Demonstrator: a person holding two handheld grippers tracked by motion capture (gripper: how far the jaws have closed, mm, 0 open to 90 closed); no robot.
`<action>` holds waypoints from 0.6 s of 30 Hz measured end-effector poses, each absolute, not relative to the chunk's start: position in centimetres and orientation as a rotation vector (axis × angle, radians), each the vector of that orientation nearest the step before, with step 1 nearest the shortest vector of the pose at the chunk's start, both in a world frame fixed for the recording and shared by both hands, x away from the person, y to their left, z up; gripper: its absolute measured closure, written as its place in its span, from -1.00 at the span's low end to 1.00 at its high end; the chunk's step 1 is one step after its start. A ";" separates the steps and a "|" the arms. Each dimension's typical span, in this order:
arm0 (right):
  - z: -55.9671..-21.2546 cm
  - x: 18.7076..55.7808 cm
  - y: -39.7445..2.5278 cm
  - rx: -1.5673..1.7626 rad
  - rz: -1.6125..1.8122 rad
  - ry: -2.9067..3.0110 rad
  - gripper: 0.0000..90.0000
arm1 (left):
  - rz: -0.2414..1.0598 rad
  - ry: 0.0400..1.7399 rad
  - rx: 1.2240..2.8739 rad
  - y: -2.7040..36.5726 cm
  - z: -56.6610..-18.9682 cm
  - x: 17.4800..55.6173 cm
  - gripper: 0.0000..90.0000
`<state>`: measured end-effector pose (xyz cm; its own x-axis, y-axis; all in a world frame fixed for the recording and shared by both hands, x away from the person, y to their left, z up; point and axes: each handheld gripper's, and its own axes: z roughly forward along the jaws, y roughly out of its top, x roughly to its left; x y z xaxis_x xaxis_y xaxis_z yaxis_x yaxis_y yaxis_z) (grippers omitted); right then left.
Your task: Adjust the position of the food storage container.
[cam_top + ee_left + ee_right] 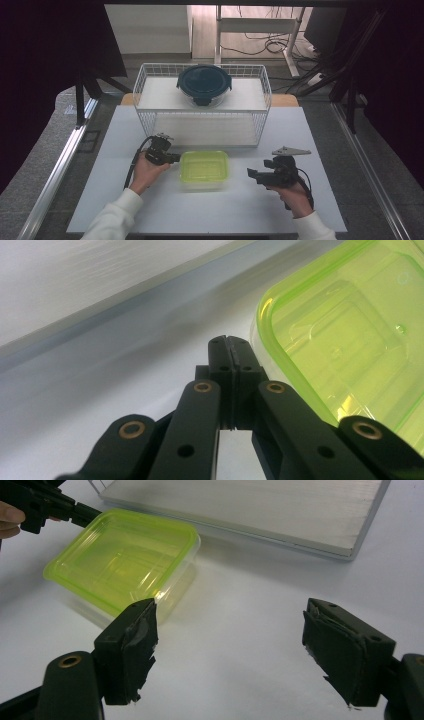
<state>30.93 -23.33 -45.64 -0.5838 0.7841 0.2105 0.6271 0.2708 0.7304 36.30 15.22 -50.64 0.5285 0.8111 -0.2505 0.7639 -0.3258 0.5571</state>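
A rectangular clear container with a lime-green lid [204, 168] sits in the middle of the white table [150, 205]. My left gripper [176, 158] is shut with nothing between its jaws, and its tip rests just off the container's left edge. In the left gripper view the closed jaws of the left gripper [231, 343] point past the green lid [345, 335]. My right gripper [252, 174] stands open to the right of the container, a short gap away. In the right gripper view the right gripper [230, 617] frames bare table, with the container [125, 555] ahead and to the left.
A white wire rack [150, 82] stands at the back of the table. A round container with a dark blue lid [203, 84] sits on its upper shelf. The rack's lower shelf [260, 510] lies just beyond the green-lidded container. Metal rails run along both sides of the table.
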 end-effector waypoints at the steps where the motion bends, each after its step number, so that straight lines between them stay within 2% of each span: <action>1: -45.7 30.9 -23.3 1.322 1.205 2.345 -0.52 | 0.093 1.274 2.130 15.1 -50.7 36.3 0.99; 6: -45.7 31.0 -23.5 1.328 1.200 2.338 -0.52 | 0.093 1.284 2.110 15.1 -50.7 36.3 0.99; 9: -45.6 30.9 -23.5 1.326 1.201 2.333 -0.52 | 0.165 1.313 2.115 16.0 -50.3 36.2 0.99; 14: -45.4 30.7 -23.3 1.315 1.215 2.337 -0.52 | 0.210 1.339 2.001 18.4 -48.5 35.0 0.98; 18: -45.3 30.7 -23.0 1.296 1.221 2.340 -0.53 | 0.228 1.317 1.932 19.3 -47.6 33.1 0.88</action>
